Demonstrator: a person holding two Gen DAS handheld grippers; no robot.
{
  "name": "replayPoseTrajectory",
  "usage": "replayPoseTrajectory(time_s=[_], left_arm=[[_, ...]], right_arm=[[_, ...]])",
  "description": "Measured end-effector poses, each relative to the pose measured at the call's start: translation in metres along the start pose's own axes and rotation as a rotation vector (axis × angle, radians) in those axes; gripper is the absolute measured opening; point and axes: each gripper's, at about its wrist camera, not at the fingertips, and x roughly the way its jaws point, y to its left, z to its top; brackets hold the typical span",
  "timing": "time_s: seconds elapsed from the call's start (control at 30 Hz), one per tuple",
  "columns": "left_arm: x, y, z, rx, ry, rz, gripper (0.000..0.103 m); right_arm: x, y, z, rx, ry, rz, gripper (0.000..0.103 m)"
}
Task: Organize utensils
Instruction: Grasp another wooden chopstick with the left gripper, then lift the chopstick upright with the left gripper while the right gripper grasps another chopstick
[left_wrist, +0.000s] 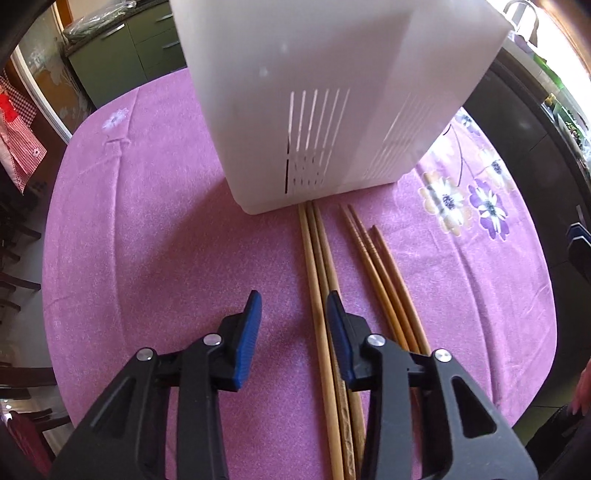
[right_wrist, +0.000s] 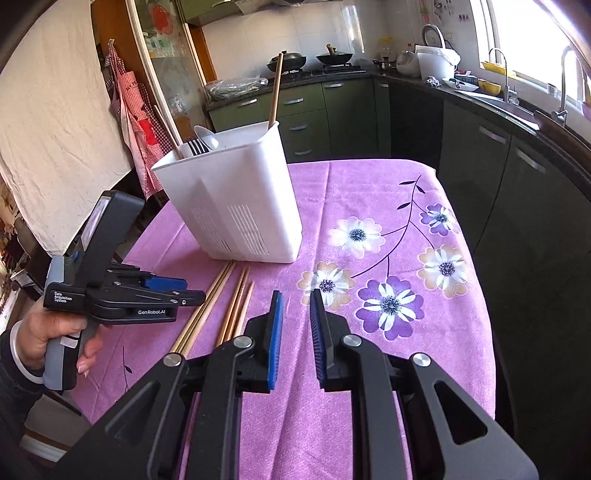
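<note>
A white slotted utensil holder (left_wrist: 332, 92) (right_wrist: 243, 206) stands on the purple flowered tablecloth (left_wrist: 147, 240). In the right wrist view a fork (right_wrist: 195, 147), a white spoon (right_wrist: 207, 138) and an upright chopstick (right_wrist: 276, 88) stick out of it. In front of it lie three light chopsticks (left_wrist: 312, 266) (right_wrist: 212, 299) and, to their right, darker ones (left_wrist: 376, 273) (right_wrist: 240, 295). My left gripper (left_wrist: 294, 297) (right_wrist: 192, 291) hangs just above the light chopsticks, jaws apart, pads not touching them. My right gripper (right_wrist: 296, 306) hovers over bare cloth to the right of the chopsticks, with a narrow gap and nothing in it.
A hand (right_wrist: 37, 339) holds the left gripper at the table's left side. Dark green cabinets (right_wrist: 332, 110) and a counter with pots (right_wrist: 332, 57) stand behind the table, and a sink (right_wrist: 495, 96) runs along the right. The table's edge (right_wrist: 484, 295) drops off at the right.
</note>
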Motion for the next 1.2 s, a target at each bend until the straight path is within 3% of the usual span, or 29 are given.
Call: replayPoseTrajectory(time_s=[0.2,0.27,0.37,0.63,0.73,0.87,1.03,1.2], left_arm=[[0.006,-0.004,0.002,0.01,0.005,0.021,0.032],[0.008,-0.005,0.003,0.014,0.021,0.034,0.024],[0.011,-0.005,0.002,0.014,0.035,0.044,0.022],[0.016,-0.019,0.008,0.027,0.042,0.061,0.02],[0.012,-0.023,0.009,0.03,0.048,0.049,0.008],[0.009,-0.021,0.008,0.025,0.045,0.038,0.006],[-0.018,-0.007,0.001,0.021,-0.017,0.031,0.006],[-0.073,0.002,-0.011,0.043,-0.146,0.03,0.006]], right_arm=[[0.003,0.0,0.001,0.002,0.007,0.006,0.017],[0.002,0.001,0.001,0.002,0.01,0.008,0.017],[0.002,0.001,0.0,0.003,0.014,0.011,0.018],[0.006,0.006,0.001,-0.007,0.025,0.024,0.017],[0.005,0.004,0.001,-0.002,0.025,0.023,0.017],[0.002,0.002,0.001,0.004,0.018,0.023,0.017],[-0.005,0.001,0.002,0.003,0.006,0.022,0.017],[-0.01,0.004,0.005,-0.001,-0.004,0.02,0.017]])
